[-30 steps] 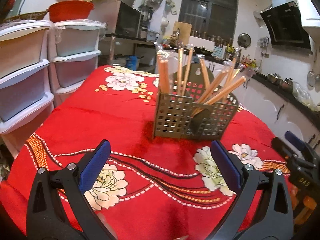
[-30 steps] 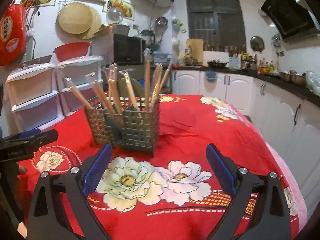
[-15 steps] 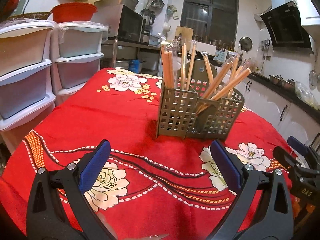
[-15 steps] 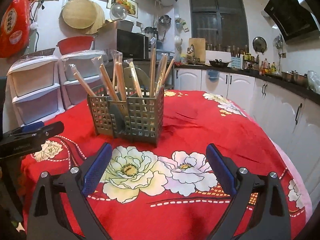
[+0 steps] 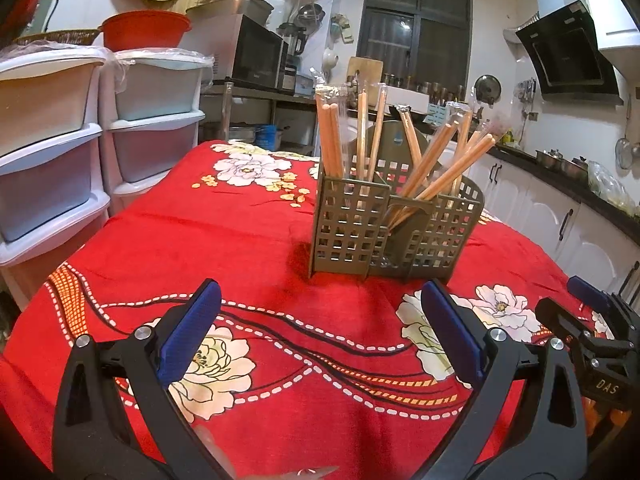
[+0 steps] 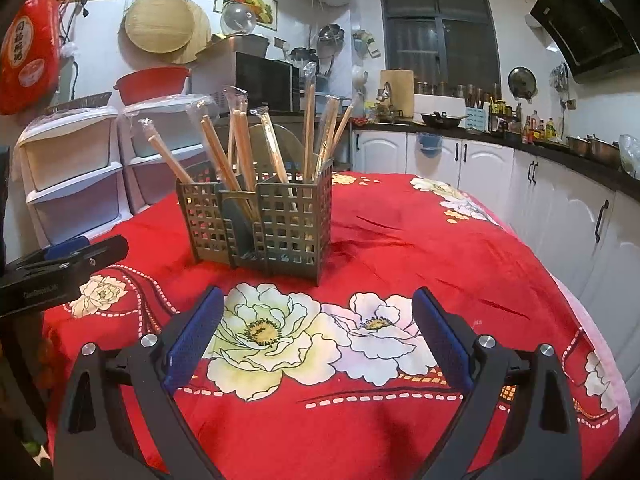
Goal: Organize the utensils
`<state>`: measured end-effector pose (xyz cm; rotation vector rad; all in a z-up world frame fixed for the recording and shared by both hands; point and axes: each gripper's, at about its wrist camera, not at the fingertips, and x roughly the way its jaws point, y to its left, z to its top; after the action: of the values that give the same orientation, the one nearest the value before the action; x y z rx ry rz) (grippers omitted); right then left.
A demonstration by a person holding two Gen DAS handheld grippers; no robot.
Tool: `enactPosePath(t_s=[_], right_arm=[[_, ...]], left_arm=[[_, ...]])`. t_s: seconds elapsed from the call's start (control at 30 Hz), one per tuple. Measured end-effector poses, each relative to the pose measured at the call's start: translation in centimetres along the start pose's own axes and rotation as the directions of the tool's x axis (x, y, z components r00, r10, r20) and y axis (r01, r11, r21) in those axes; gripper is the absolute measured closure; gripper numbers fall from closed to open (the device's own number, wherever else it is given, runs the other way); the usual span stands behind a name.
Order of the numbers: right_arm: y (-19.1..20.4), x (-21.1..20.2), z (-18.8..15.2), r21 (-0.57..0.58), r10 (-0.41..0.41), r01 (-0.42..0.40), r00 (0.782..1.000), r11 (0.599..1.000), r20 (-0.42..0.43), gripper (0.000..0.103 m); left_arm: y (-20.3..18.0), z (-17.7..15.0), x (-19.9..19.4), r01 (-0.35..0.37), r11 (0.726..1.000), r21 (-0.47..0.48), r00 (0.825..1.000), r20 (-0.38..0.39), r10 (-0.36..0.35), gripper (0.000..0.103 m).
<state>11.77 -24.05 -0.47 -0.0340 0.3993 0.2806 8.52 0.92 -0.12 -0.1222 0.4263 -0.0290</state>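
Two grippers, left gripper (image 5: 320, 312) and right gripper (image 6: 318, 316), jaws spread, one holder (image 5: 384, 228).

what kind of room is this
A home kitchen, most likely: a range hood above the counter, a microwave, and pans by the white cabinets.

- tablecloth (image 6: 400, 240): red, white and cream flowers, dashed white lines
- utensil caddy (image 6: 276, 224): grey-olive grid
- chopsticks (image 5: 440, 172): pale wood
- gripper pads (image 5: 192, 336): blue

Home kitchen: range hood (image 5: 572, 54), microwave (image 6: 264, 86).
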Motion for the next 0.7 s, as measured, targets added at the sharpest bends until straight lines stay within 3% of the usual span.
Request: enactPosePath(t_s=[0.7], right_arm=[[0.01,0.04,-0.17,0.004,-0.003,0.003,1.0,1.0,-0.007,0.007]], left_arm=[[0.13,-0.01,-0.01,0.001,1.0,-0.006,1.0,-0.006,-0.001,0.011]])
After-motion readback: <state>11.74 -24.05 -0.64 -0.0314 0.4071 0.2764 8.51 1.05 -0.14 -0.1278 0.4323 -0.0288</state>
